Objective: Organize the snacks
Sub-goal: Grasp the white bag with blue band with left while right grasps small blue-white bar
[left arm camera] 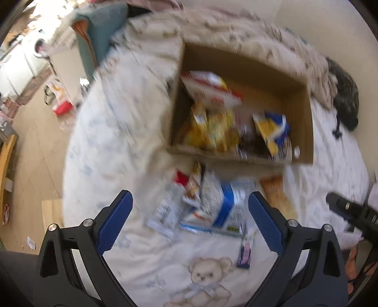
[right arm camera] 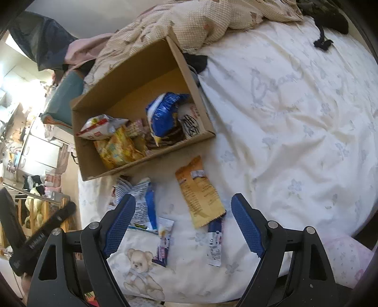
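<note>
A cardboard box (left arm camera: 304, 132) (right arm camera: 89, 163) lies on the bed with several snack bags in it: a white-red bag (left arm camera: 212, 87) (right arm camera: 99, 128), yellow bags (left arm camera: 210, 132) (right arm camera: 118, 148) and a blue bag (left arm camera: 274, 132) (right arm camera: 165, 113). In front of the box lie loose packets: a blue-white bag (left arm camera: 219, 203) (right arm camera: 144, 203), an orange packet (right arm camera: 200, 193) and two small sachets (right arm camera: 164, 240) (right arm camera: 215, 243). My left gripper (left arm camera: 190, 200) hangs open above the blue-white bag. My right gripper (right arm camera: 183, 200) is open above the orange packet and sachets. Neither holds anything.
The bedsheet (right arm camera: 295, 122) is white with a teddy bear print (right arm camera: 141, 271). A beige quilt (right arm camera: 200, 21) is bunched behind the box, with dark clothing (left arm camera: 345, 99) at the far right. The bed's edge drops to the floor (left arm camera: 35, 151) on the left.
</note>
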`<action>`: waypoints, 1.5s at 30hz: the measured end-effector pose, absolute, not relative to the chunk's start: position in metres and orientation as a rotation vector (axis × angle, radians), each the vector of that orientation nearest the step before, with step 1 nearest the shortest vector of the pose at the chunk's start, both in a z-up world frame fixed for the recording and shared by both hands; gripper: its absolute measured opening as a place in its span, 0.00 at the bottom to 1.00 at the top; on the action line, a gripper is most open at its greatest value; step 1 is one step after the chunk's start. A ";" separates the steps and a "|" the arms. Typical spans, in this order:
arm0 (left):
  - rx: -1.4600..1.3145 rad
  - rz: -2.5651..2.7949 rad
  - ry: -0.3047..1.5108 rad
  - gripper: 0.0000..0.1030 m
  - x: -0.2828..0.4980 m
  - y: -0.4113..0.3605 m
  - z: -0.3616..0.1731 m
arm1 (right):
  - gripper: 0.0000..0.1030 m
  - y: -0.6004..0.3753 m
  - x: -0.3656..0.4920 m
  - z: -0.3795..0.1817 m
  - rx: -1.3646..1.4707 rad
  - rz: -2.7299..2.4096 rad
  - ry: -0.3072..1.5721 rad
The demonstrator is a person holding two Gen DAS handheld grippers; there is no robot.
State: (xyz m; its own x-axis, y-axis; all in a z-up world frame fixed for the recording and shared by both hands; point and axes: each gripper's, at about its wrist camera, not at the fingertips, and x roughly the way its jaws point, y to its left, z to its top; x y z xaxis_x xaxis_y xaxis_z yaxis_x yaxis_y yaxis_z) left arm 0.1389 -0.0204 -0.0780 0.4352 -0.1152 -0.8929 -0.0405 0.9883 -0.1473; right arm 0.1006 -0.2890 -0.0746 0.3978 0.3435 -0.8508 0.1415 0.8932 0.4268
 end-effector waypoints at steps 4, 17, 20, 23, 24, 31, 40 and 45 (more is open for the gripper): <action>-0.164 -0.057 1.202 0.94 0.146 -0.031 -0.106 | 0.83 -0.291 0.102 -0.079 0.510 0.129 1.182; 0.057 -0.193 1.312 0.90 0.167 -0.101 -0.165 | 0.83 -0.303 0.108 -0.093 0.549 0.088 1.224; 0.108 -0.187 1.360 0.80 0.169 -0.112 -0.184 | 0.83 -0.304 0.108 -0.094 0.558 0.084 1.224; 0.131 -0.173 1.352 0.71 0.166 -0.116 -0.190 | 0.83 -0.304 0.109 -0.095 0.559 0.084 1.225; 0.136 -0.175 1.349 0.64 0.165 -0.117 -0.188 | 0.83 -0.305 0.109 -0.095 0.560 0.085 1.225; 0.108 -0.204 1.325 0.49 0.149 -0.119 -0.162 | 0.83 -0.301 0.112 -0.093 0.566 0.095 1.221; 0.033 -0.232 1.284 0.49 0.133 -0.083 -0.102 | 0.83 -0.300 0.111 -0.091 0.585 0.103 1.210; 0.034 -0.240 1.247 0.50 0.125 -0.057 -0.065 | 0.83 -0.300 0.109 -0.088 0.604 0.116 1.199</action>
State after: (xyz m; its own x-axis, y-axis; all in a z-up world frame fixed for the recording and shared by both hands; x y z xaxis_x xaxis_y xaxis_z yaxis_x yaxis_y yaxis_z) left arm 0.1254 -0.0568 -0.0651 0.2968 -0.1618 -0.9411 0.1994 0.9743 -0.1047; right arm 0.1094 -0.3003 -0.0878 0.3778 0.3942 -0.8378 0.2269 0.8378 0.4966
